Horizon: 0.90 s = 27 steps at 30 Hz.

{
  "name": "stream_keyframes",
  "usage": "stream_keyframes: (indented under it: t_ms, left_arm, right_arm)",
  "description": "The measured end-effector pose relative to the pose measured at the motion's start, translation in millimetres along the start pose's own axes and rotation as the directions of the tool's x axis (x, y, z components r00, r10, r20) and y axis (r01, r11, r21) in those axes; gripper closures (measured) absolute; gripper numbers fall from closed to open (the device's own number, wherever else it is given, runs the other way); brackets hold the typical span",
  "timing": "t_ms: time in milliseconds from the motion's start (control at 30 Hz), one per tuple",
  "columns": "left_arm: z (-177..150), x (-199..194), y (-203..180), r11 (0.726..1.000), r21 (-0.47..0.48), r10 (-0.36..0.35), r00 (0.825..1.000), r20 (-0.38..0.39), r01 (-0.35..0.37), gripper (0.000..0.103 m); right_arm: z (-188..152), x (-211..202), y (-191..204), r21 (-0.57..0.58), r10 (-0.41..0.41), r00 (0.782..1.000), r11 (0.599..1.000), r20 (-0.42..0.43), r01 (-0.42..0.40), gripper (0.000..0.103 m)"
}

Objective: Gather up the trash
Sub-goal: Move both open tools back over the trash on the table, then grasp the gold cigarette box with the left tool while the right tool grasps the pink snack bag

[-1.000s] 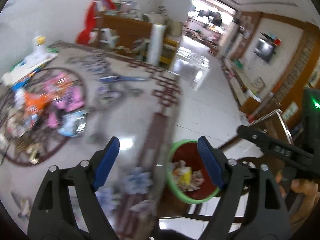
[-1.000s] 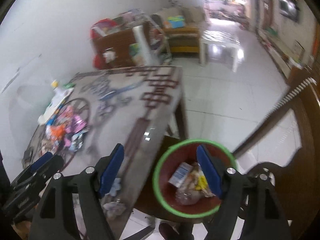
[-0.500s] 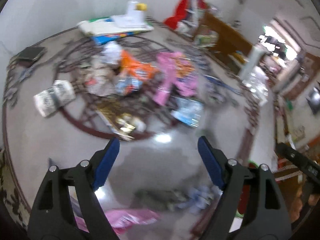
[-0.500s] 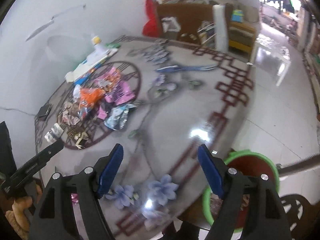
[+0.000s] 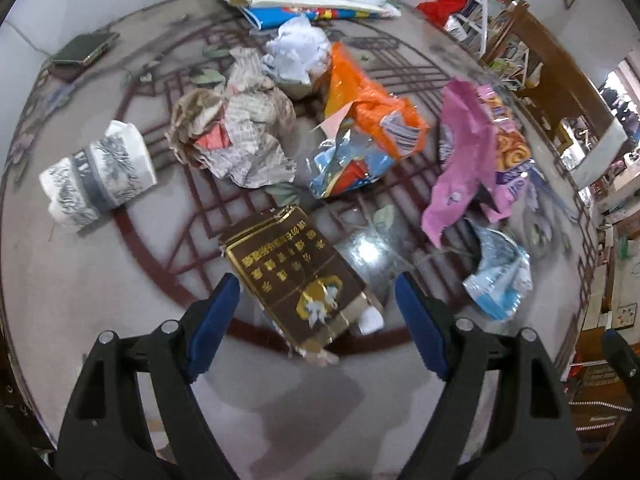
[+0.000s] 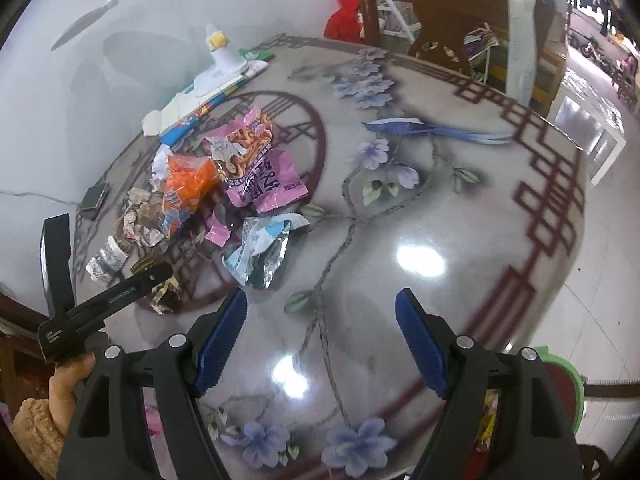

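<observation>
The left tool (image 5: pixel 318 300) is held wide open over the brown box (image 5: pixel 298 280) so it can be picked up.

Left claw (image 5: pixel 316 300) and right claw (image 6: pixel 320 320) agape, empty.

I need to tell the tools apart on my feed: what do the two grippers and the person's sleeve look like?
Both look alike. The left gripper and the right gripper have black plastic arms with silver rivets and ribbed blue pads. In the right wrist view the left gripper's side bears small white lettering, too small to read. The sleeve at that hand is fuzzy tan knit.
</observation>
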State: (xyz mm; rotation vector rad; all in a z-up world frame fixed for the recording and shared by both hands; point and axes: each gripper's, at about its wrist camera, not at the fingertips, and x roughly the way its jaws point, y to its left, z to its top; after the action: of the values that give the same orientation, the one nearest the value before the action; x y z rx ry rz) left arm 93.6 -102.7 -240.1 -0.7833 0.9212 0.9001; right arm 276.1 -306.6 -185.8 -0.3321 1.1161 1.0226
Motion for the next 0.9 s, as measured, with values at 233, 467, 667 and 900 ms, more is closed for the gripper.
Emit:
stream_keyframes:
  t_ms: [233, 467, 667, 900]
  left_arm:
    - [-2, -4, 2, 0.999, 0.032, -0.042, 0.999, 0.013, 0.042, 0.047]
    - [-9, -15, 4, 0.996, 0.084, -0.039, 0.999, -0.005, 0.039, 0.081]
    - [-7, -17, 10, 0.997, 0.063, -0.039, 0.999, 0.004, 0.039, 0.077]
    - [-9, -31, 26, 0.996, -0.034, -0.079, 0.996, 0.041, 0.081, 0.034]
  right_arm:
    - [41, 32, 21, -0.087, 0.016, 1.000, 0.996, 0.004, -0.016, 0.029]
    - [93, 70, 49, -0.178, 0.043, 0.999, 0.983, 0.013, -0.040, 0.028]
    - [113, 101, 66, -0.223, 0.055, 0.998, 0.973, -0.023, -0.059, 0.024]
    - [121, 121, 77, -0.269, 0.042, 0.998, 0.962, -0.054, -0.055, 0.018]
